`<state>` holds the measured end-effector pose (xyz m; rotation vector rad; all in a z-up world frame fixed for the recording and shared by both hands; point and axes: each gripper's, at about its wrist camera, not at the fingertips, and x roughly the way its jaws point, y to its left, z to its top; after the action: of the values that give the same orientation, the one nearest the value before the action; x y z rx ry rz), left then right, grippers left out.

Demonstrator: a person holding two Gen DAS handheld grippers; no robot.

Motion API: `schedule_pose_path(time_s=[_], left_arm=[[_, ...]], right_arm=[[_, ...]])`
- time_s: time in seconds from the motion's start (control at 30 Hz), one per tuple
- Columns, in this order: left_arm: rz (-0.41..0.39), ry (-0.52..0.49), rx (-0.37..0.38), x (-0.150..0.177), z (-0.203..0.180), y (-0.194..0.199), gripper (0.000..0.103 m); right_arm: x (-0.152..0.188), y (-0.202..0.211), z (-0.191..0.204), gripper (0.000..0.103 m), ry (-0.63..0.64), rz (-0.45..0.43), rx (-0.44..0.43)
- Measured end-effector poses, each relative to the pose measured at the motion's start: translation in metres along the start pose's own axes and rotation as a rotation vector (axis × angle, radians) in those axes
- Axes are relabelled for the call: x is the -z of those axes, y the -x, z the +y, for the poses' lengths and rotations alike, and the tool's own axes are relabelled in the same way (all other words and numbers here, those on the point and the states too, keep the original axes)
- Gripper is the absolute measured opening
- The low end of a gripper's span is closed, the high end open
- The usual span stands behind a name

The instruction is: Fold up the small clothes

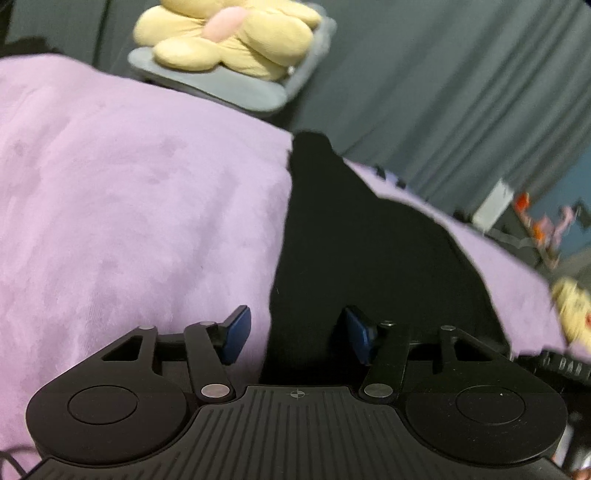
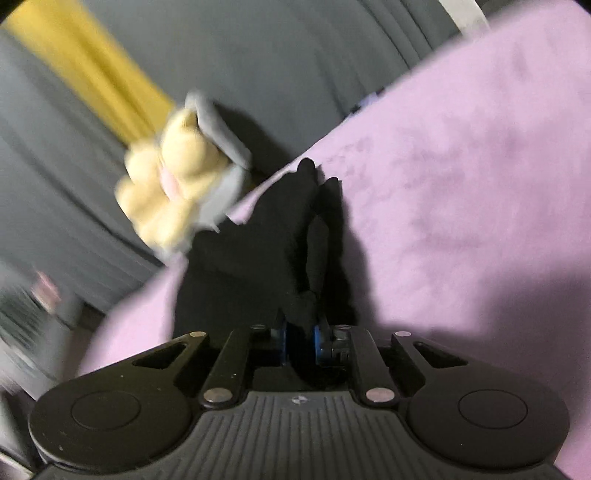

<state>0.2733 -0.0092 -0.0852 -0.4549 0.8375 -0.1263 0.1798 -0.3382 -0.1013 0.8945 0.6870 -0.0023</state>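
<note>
A small black garment (image 1: 369, 251) lies on a lilac plush blanket (image 1: 129, 192). In the left wrist view my left gripper (image 1: 295, 336) is open, its blue pads (image 1: 236, 332) spread wide over the garment's near left edge, holding nothing. In the right wrist view my right gripper (image 2: 300, 341) is shut on a bunched fold of the black garment (image 2: 266, 236), which rises from between the blue pads (image 2: 317, 339) and stretches away across the blanket (image 2: 461, 184). The view is blurred by motion.
A yellow flower-shaped plush (image 1: 229, 33) on a grey cushion (image 1: 236, 85) sits beyond the blanket's far edge; it also shows in the right wrist view (image 2: 166, 177). Grey curtains (image 1: 443, 92) hang behind. Cluttered small items (image 1: 535, 221) lie at the right.
</note>
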Motion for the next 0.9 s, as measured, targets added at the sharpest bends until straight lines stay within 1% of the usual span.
schedule_pose_path(time_s=[0.03, 0.07, 0.1, 0.2, 0.23, 0.27, 0.43, 0.47, 0.5, 0.6, 0.7, 0.77, 0.9], left_arm=[[-0.008, 0.017, 0.001, -0.002, 0.003, 0.002, 0.060], [-0.008, 0.026, 0.002, -0.003, 0.005, 0.002, 0.060], [-0.002, 0.033, 0.006, -0.005, 0.007, 0.001, 0.060], [0.012, 0.027, 0.014, -0.008, 0.010, 0.001, 0.061], [0.013, 0.020, 0.013, -0.009, 0.010, 0.001, 0.062], [0.014, 0.015, 0.014, -0.010, 0.011, 0.001, 0.062], [0.017, -0.007, 0.015, -0.009, 0.009, -0.001, 0.063], [0.017, -0.008, 0.017, -0.008, 0.009, -0.001, 0.063], [0.018, -0.011, 0.024, -0.009, 0.009, -0.002, 0.063], [0.021, -0.032, 0.049, -0.009, 0.007, -0.004, 0.063], [0.037, -0.056, 0.104, -0.008, 0.004, -0.011, 0.065], [0.054, -0.070, 0.111, -0.007, 0.002, -0.016, 0.065], [0.054, -0.105, 0.118, -0.008, -0.001, -0.024, 0.068]], right_arm=[[0.000, -0.002, -0.001, 0.012, 0.028, 0.009, 0.042], [0.003, -0.006, 0.002, 0.012, 0.091, 0.024, 0.095], [0.006, -0.008, 0.006, 0.012, 0.149, 0.032, 0.125], [0.009, -0.008, 0.020, 0.013, 0.258, 0.026, 0.154], [0.008, -0.008, 0.022, 0.015, 0.274, 0.027, 0.160], [0.006, -0.007, 0.023, 0.018, 0.282, 0.027, 0.165], [-0.002, 0.007, 0.023, 0.026, 0.259, -0.040, 0.149], [-0.005, 0.008, 0.021, 0.031, 0.242, -0.051, 0.143], [-0.009, 0.006, 0.021, 0.033, 0.228, -0.057, 0.142], [-0.019, -0.001, 0.021, 0.033, 0.211, -0.077, 0.149], [-0.031, -0.012, 0.026, 0.033, 0.198, -0.098, 0.132], [-0.039, -0.024, 0.030, 0.033, 0.191, -0.090, 0.116], [-0.058, -0.057, 0.034, 0.036, 0.195, -0.062, 0.147]])
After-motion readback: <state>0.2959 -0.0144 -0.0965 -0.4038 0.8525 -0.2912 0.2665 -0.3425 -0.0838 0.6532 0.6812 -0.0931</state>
